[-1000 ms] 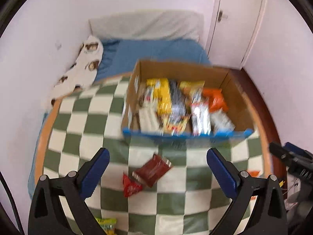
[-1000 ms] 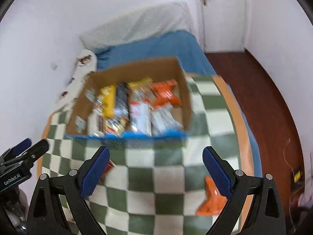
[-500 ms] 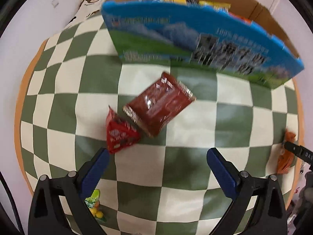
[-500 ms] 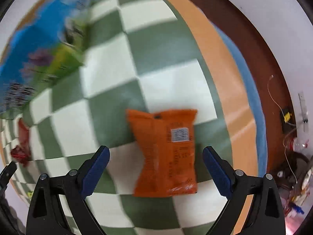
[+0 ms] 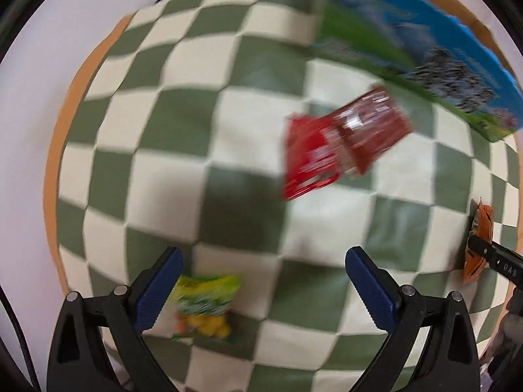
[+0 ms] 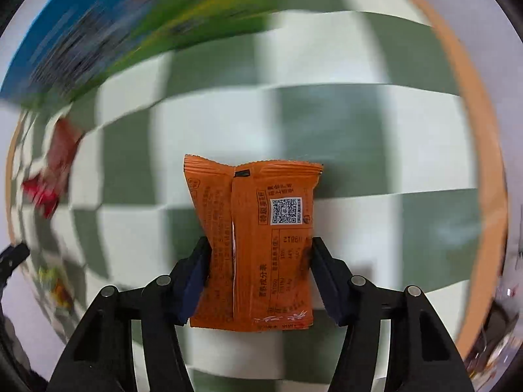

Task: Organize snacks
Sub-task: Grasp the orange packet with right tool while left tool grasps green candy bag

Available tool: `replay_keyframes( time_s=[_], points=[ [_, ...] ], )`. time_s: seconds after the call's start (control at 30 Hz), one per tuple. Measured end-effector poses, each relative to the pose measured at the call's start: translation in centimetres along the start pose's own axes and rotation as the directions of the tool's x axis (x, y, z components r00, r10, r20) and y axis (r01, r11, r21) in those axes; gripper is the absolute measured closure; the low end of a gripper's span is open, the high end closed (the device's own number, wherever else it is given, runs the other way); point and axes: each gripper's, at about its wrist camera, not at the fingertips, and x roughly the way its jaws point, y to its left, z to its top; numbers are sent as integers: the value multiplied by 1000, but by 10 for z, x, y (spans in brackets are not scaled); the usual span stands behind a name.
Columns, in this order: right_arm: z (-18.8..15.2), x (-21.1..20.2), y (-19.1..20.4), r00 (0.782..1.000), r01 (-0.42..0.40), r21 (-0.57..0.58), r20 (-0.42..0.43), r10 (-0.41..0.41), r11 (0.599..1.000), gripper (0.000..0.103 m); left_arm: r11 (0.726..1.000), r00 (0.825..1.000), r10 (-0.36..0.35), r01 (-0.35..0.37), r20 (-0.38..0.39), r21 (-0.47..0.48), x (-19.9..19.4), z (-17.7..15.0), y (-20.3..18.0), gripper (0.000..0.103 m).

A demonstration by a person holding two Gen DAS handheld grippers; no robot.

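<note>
The orange packet (image 6: 253,245) lies flat on the checked counter (image 6: 359,124), seam side up, and the right gripper (image 6: 258,268) has its fingers (image 6: 196,274) pressed on the packet's two long edges, gripping it. The blue box (image 6: 81,29) stands well beyond it, up and left.

To lift well, I would keep the squeeze light, since the bag is soft and would buckle, raise it straight off the cloth before swinging toward the box, and clear the box's front wall before letting go.

The left gripper (image 5: 261,287) hangs wide open over the counter, holding nothing; a yellow-green packet (image 5: 204,303) lies just beside its left finger, and two red packets (image 5: 340,143) lie overlapping farther out, near the box (image 5: 425,49).

Half a second ago the right fingers stood wide apart with the orange packet loose between them; now they have closed on it. The left gripper has swung left, so the red packets sit to the right and the yellow-green one shows more fully.
</note>
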Motion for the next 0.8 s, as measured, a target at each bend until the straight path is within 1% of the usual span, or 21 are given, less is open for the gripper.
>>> replay_keyframes(
  time_s=[0.1,0.23,0.3,0.37,0.47,0.5,0.53,0.57,0.6,0.63,0.67,0.73,0.8],
  points=[
    [-14,10,42,999,-41,-92,-39,38,995,41,999,997,-4,0,-71,-53,12,-15,27,1],
    [-32,20,83,994,-79,-180,-90,64,981,41,993,989,-30,14,-144,-115,30,-39,55,1],
    [-37,23,91,993,-77,-209,-98,57,975,41,990,983,-64,41,-173,-137,39,-47,60,1],
    [-39,28,94,993,-72,-225,-108,48,972,39,981,971,-127,93,-204,-171,53,-54,63,1],
    [-33,39,97,992,-70,-225,-121,43,972,38,975,961,-160,119,-225,-185,71,-58,63,1],
    [-33,41,97,991,-70,-227,-126,42,971,35,973,963,-167,125,-213,-195,73,-59,64,6],
    [-33,42,97,991,-73,-228,-129,44,971,30,970,966,-172,131,-193,-205,74,-59,65,15],
    [-33,44,98,989,-83,-228,-135,53,970,26,967,968,-175,136,-177,-216,73,-59,65,21],
    [-31,48,105,988,-92,-224,-138,62,970,21,966,969,-176,136,-175,-218,74,-57,67,33],
    [-30,50,106,988,-98,-220,-139,68,970,17,967,968,-181,143,-172,-211,73,-56,65,41],
    [-30,52,107,988,-100,-218,-139,71,971,16,969,969,-182,148,-168,-197,70,-53,61,46],
    [-30,54,108,989,-94,-213,-131,67,973,16,973,969,-189,163,-162,-161,65,-49,48,50],
    [-27,54,109,990,-94,-205,-123,70,974,17,976,968,-198,179,-157,-124,61,-47,29,50]
  ],
)
